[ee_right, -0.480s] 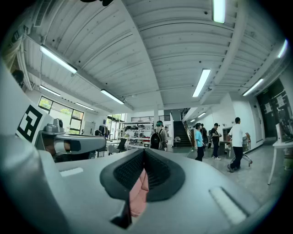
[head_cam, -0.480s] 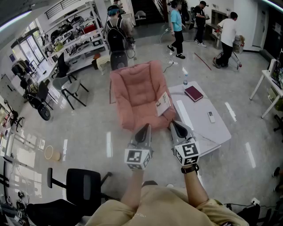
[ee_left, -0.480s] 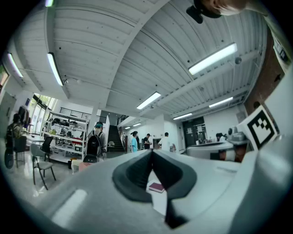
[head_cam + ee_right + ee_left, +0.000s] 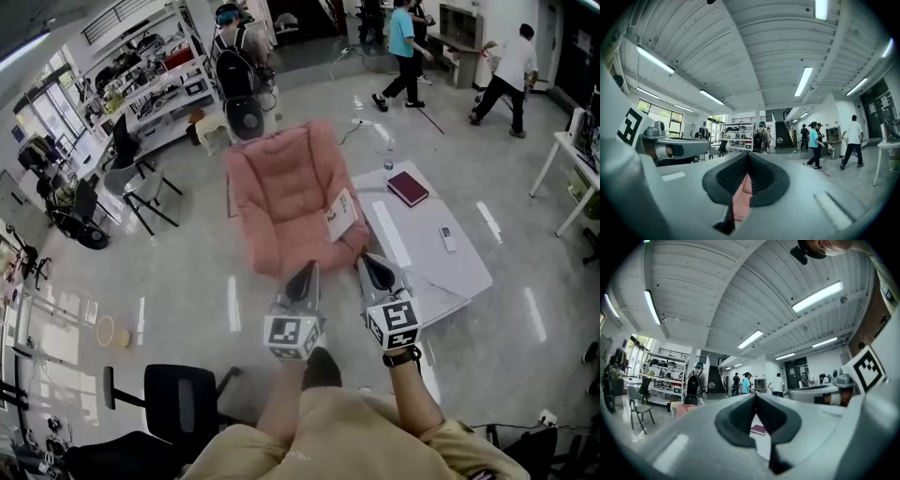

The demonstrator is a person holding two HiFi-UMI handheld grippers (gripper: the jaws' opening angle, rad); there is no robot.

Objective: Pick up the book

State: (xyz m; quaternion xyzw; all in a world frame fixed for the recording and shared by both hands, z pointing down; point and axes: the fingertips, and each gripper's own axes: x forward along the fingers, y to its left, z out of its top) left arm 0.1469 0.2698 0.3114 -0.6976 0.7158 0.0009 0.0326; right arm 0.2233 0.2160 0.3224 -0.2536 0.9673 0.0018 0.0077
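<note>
Bright, even light pouring from ceiling tube lamps (image 4: 805, 80), glare streaks on the glossy floor (image 4: 232, 302) (fisheye bends every edge), close foreground soft and blurry.

Soft, quilted pink cloth covers the armchair (image 4: 281, 192); the pale floor (image 4: 187, 262) gleams glossy with reflected lights; the white desk (image 4: 422, 239) looks smooth; the maroon book (image 4: 409, 187) appears matt.

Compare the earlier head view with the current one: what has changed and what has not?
The person in the white shirt has moved right and the person in the teal shirt has walked on. The wearer's dark shoe has come forward beneath the tongs. Nothing was taken or released: left tongs and right tongs stay shut and empty; the dark red book still lies on the white table.
</note>
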